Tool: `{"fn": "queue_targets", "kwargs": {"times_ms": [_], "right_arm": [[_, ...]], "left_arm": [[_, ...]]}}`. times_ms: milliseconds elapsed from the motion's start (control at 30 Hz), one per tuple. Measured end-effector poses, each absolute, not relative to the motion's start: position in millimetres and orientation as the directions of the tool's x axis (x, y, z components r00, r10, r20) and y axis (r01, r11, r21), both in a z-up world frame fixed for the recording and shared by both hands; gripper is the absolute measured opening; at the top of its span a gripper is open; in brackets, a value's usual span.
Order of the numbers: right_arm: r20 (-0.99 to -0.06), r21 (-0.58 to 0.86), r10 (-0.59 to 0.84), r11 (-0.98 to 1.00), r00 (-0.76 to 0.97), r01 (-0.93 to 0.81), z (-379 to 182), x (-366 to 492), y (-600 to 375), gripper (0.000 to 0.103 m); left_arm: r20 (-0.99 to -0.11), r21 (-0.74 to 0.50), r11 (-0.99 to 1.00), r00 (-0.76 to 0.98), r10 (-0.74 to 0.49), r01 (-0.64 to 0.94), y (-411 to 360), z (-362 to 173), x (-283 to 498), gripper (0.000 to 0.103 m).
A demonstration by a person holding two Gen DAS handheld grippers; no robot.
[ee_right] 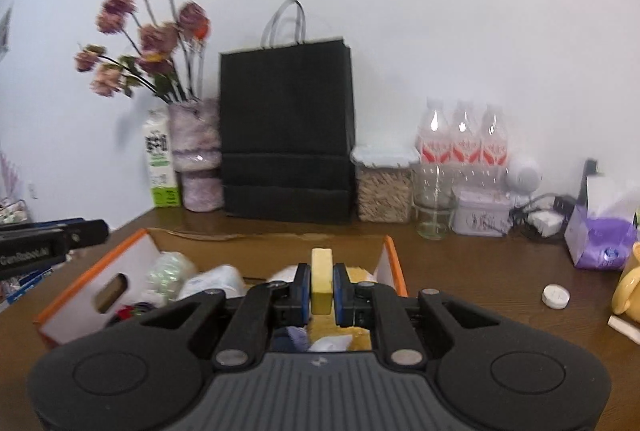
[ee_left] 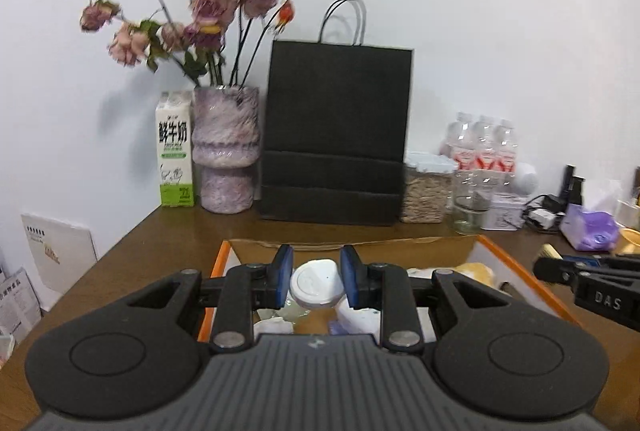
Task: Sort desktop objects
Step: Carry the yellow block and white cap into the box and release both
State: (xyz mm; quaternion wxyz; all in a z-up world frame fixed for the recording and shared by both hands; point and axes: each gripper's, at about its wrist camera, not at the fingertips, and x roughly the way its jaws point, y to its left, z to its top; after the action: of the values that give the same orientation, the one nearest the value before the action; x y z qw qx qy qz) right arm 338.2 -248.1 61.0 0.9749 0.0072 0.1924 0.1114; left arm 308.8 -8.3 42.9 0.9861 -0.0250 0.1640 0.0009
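An orange-edged cardboard box [ee_left: 222,263] holding several loose items sits on the brown desk [ee_left: 160,239]. My left gripper [ee_left: 317,255] hangs over the box, its blue pads shut on a small white round-lidded container [ee_left: 316,285]. In the right wrist view, my right gripper [ee_right: 322,269] is shut on an upright pale yellow block [ee_right: 322,281] above the same box [ee_right: 80,291]. Each gripper shows at the edge of the other's view: the right gripper [ee_left: 580,273] at the right, the left gripper [ee_right: 52,243] at the left.
Along the back wall stand a milk carton [ee_left: 174,151], a vase of dried flowers [ee_left: 226,151], a black paper bag [ee_left: 336,135], a grain jar [ee_left: 426,191], water bottles [ee_left: 484,143] and a glass [ee_left: 468,215]. A purple tissue pack [ee_right: 600,235], a yellow mug [ee_right: 632,287] and a white cap [ee_right: 555,296] lie at the right.
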Motion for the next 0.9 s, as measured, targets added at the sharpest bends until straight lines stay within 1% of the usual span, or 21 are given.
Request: {"fn": "queue_targets", "kwargs": {"times_ms": [100,167,233,467,600,700,733,767,800,833,867,900], "right_arm": [[-0.417,0.04,0.205,0.977,0.885,-0.207,37.8,347.8,-248.6,0.01],[-0.427,0.041,0.201,0.978,0.881,-0.204,28.8,349.9,-249.1,0.01],[-0.439,0.049,0.204,0.978,0.875,-0.203,23.2,351.6,-249.0,0.01],[-0.479,0.045,0.184,0.982,0.858,-0.185,9.1,357.5,-246.2,0.01],[-0.479,0.023,0.179,0.981,0.859,-0.192,6.7,355.6,-241.0,0.011],[-0.469,0.015,0.177,0.981,0.865,-0.193,6.0,353.5,-239.5,0.013],[-0.462,0.014,0.18,0.981,0.869,-0.195,7.2,352.4,-239.9,0.023],[-0.453,0.013,0.181,0.98,0.873,-0.197,8.2,350.9,-239.7,0.03],[-0.442,0.008,0.179,0.981,0.879,-0.196,9.6,349.1,-239.3,0.046],[-0.433,0.004,0.177,0.981,0.884,-0.195,11.2,347.5,-238.7,0.062],[-0.422,-0.002,0.178,0.98,0.889,-0.197,12.5,345.3,-237.9,0.068],[-0.411,-0.008,0.177,0.98,0.894,-0.197,14.0,343.3,-237.0,0.08]], "left_arm": [[-0.383,-0.027,1.0,0.924,0.003,-0.014,-4.3,21.0,321.7,0.027],[-0.423,-0.021,1.0,0.906,0.003,-0.013,-0.4,10.0,327.6,0.027],[-0.445,-0.019,1.0,0.895,0.005,-0.015,1.3,3.4,329.7,0.027],[-0.449,0.026,1.0,0.893,0.019,-0.008,-6.7,-4.2,325.6,0.027],[-0.454,0.072,0.997,0.89,0.033,0.0,-16.1,-9.2,324.9,0.027],[-0.441,0.084,0.996,0.896,0.045,-0.008,-18.1,-10.4,323.6,0.029],[-0.428,0.086,0.996,0.902,0.048,-0.013,-18.0,-9.7,322.4,0.041],[-0.415,0.086,0.996,0.908,0.052,-0.017,-17.7,-8.5,320.8,0.062],[-0.399,0.085,0.996,0.915,0.054,-0.022,-17.7,-6.9,318.7,0.073],[-0.384,0.089,0.996,0.922,0.059,-0.026,-18.4,-5.3,316.2,0.085],[-0.367,0.097,0.995,0.928,0.062,-0.028,-19.6,-3.9,313.4,0.087],[-0.353,0.105,0.994,0.933,0.064,-0.029,-21.1,-2.4,310.8,0.089]]}}
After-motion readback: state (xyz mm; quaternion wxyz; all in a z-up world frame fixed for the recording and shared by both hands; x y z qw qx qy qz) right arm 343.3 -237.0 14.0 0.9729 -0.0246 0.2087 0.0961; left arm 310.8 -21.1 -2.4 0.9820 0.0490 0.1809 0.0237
